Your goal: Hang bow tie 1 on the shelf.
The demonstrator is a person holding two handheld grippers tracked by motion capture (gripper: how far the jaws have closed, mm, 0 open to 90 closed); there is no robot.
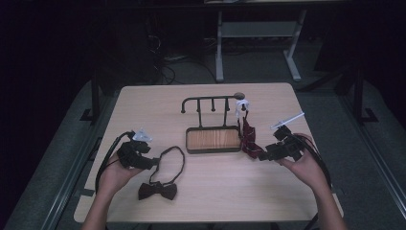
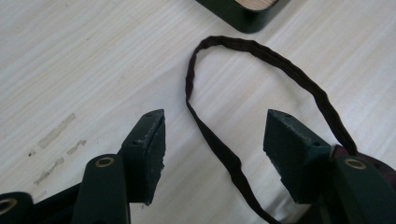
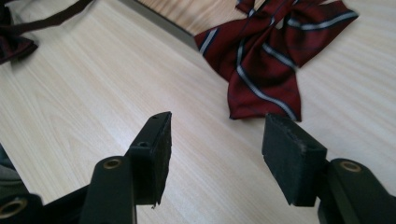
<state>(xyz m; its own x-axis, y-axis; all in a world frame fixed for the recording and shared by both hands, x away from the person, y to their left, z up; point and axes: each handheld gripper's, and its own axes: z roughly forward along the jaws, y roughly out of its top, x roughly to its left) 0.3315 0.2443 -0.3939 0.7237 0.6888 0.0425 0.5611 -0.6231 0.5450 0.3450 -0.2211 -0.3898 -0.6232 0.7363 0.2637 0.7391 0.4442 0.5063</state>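
A dark bow tie (image 1: 158, 190) lies at the table's front left, its thin strap (image 1: 173, 160) looped toward the rack. My left gripper (image 1: 154, 163) hovers over that loop. In the left gripper view the strap (image 2: 219, 149) runs along the table between the jaws, which stand wide apart with neither pad touching it. A red striped tie (image 1: 247, 136) reaches from the rack's right end down onto the table. My right gripper (image 1: 261, 155) is beside its lower end. In the right gripper view the jaws are open and the red tie (image 3: 266, 60) lies just ahead of them.
A black hook rack (image 1: 213, 103) stands on a wood-inlaid base (image 1: 213, 139) at the table's middle. A corner of the base (image 2: 243, 14) lies ahead of the left gripper. A white clip (image 1: 242, 104) sits at the rack's right end. Cables trail from both grippers.
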